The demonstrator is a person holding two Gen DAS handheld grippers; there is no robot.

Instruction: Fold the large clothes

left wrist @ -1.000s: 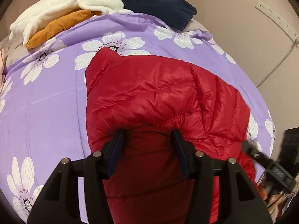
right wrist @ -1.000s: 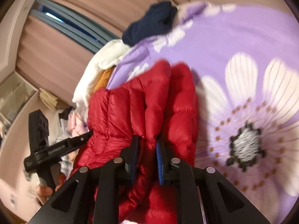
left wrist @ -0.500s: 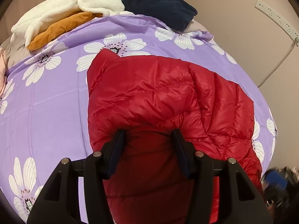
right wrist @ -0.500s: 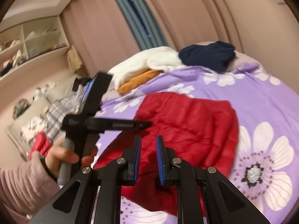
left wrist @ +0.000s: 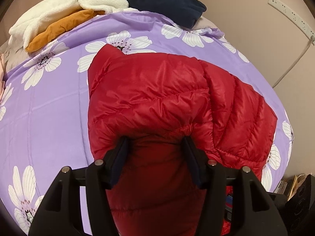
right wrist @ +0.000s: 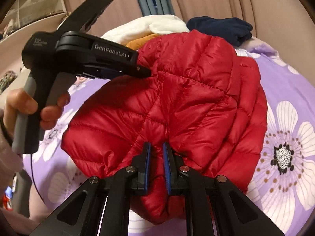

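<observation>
**Right gripper back on the jacket; left grip unchanged**

Since half a second ago the right gripper [right wrist: 156, 149], then hovering clear above the bed with nothing between its blue pads, has come back to the red quilted puffer jacket [right wrist: 183, 102] and now pinches a narrow fold of its near edge, jaws almost together. Its wrist has also rolled level compared with a second ago. The left gripper [left wrist: 155, 143] has kept its place throughout; its jaws have just opened slightly further and stand at a middling width, with a thick bunch of the jacket [left wrist: 157, 98] between the dark pads, which press against it on both sides.

The jacket lies folded in a rounded heap on the purple bed cover with white flowers [left wrist: 49, 118], towards the right of the bed in the left wrist view. In the right wrist view the left gripper's tip [right wrist: 145, 71] meets the jacket's upper left edge, and a hand [right wrist: 33, 106] grips its grey handle.

At the head of the bed sit a cream fleece garment [left wrist: 65, 9], an orange garment [left wrist: 63, 27] under it, and a navy garment [left wrist: 167, 4] beside them.
</observation>
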